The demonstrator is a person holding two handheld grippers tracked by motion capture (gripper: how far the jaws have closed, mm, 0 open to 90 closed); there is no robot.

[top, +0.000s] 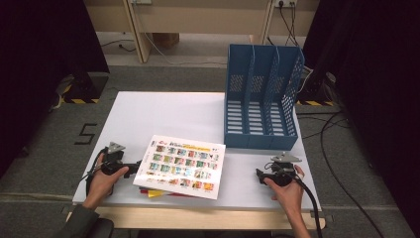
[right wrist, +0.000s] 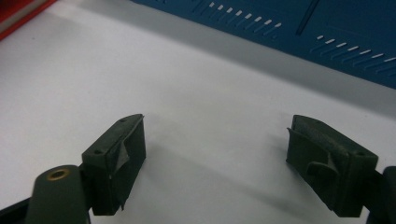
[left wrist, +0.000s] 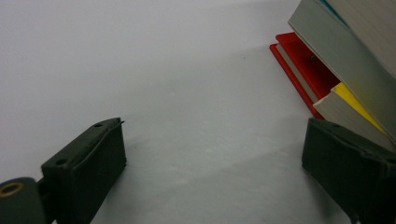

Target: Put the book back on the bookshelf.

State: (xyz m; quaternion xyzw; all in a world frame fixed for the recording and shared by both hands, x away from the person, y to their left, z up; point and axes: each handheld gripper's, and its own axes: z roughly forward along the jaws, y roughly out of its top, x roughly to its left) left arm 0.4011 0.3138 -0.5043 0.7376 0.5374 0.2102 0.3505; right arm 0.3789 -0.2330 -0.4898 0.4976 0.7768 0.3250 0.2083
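Three slots of the blue file rack at the worktop's far right edge stand empty; my stack of books lies near the front edge. Both left tongs and right tongs spread, holding nothing.

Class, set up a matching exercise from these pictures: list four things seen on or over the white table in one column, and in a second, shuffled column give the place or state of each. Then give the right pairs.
Things:
1. blue plastic three-slot file rack
2. white book with a grid of small colourful pictures
3. red book
4. left gripper

Places or states:
A. bottom of the stack
B. jaws open, beside the stack
C. top of the stack
D. standing empty at the table's far right

Pairs: 1-D, 2-C, 3-A, 4-B
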